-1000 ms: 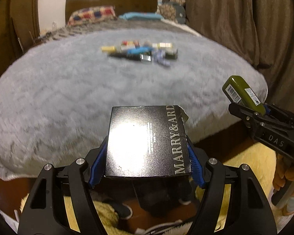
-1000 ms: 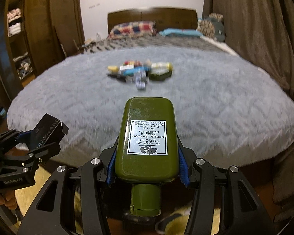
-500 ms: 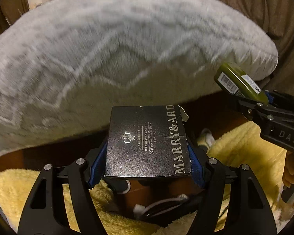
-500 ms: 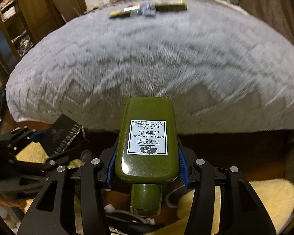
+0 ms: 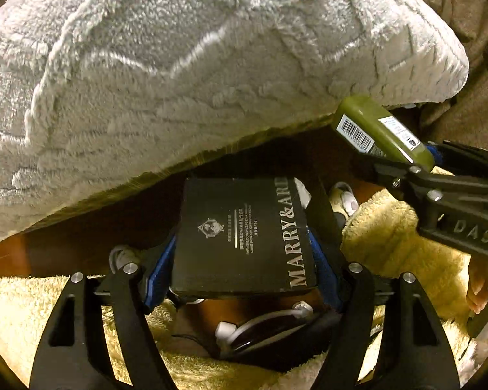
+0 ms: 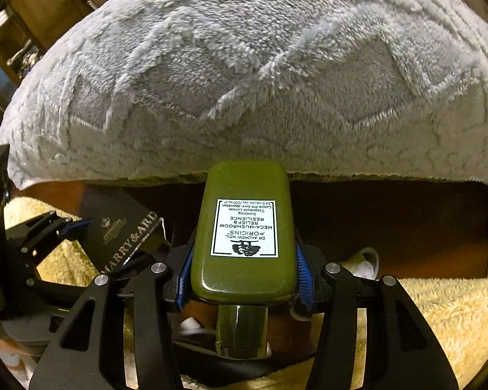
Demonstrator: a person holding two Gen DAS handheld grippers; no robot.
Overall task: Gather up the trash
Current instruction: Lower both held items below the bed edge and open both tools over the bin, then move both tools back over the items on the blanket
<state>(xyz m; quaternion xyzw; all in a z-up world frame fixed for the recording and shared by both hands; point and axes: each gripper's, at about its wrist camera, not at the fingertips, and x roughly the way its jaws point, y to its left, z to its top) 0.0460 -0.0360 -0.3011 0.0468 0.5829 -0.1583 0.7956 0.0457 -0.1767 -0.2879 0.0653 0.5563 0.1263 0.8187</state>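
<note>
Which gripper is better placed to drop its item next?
Left gripper, probably: its box hangs over the dark gap between rugs; the right gripper's bottle sits out over a rug. Both jaws are opening, items between them.

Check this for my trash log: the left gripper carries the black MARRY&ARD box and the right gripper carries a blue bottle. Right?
Not quite: the bottle in the right gripper is olive green, as the right wrist view shows. The left gripper does carry the black box.
</note>
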